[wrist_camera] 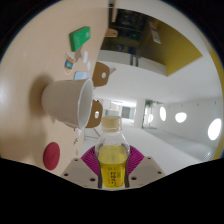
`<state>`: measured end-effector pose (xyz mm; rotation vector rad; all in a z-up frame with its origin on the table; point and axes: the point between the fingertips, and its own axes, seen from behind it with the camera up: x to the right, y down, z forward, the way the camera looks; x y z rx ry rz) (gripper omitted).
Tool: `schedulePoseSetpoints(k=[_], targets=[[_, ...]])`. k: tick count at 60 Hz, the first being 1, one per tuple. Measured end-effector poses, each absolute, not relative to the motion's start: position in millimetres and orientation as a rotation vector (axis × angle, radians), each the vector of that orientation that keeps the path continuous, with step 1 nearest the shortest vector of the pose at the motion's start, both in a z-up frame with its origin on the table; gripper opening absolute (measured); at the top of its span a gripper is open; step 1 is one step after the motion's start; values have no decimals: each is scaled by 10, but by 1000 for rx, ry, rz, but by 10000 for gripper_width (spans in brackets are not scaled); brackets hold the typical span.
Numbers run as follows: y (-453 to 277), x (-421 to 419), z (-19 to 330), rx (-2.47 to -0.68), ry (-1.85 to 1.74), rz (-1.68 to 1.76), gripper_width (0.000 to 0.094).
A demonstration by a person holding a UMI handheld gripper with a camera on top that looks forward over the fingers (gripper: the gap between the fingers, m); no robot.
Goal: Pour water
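My tool (113, 168) is clenched on a small bottle (112, 153), both magenta pads (90, 160) pressing its sides. Bottle: clear plastic, round body, yellow liquid inside, yellow label with small print I can't read, pale cap (111, 123) on the neck. It sits right between the fingers, closest thing to me.

The whole view is rolled over, so the surface (25, 70) runs up the left side as a pale, smooth, matte plane.

Just beyond the bottle and to its left is a white cup (68, 100), paper or plastic, can't tell which; tapered round shape, wide open mouth facing the bottle, inside shadowed. Bottle cap is near the cup's rim, not touching as far as I can see.

Nearer me on the surface, left of the fingers, a flat round red disc (52, 153). Farther along the surface, a green-and-white box (79, 38) and a small orange-and-white carton (100, 72) with a blue-green packet (68, 63) beside it.

Far side: room with white ceiling, round lights (180, 116), a yellow-brown panel (185, 45).
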<state>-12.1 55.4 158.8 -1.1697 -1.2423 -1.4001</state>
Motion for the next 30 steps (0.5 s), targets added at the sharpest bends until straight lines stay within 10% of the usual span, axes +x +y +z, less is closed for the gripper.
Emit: schedulePoseSetpoints(k=[17, 30], targets=[[447, -180, 1684, -784, -1703, -1756, 305], [291, 124, 2498, -1162, -1086, -1298, 305]])
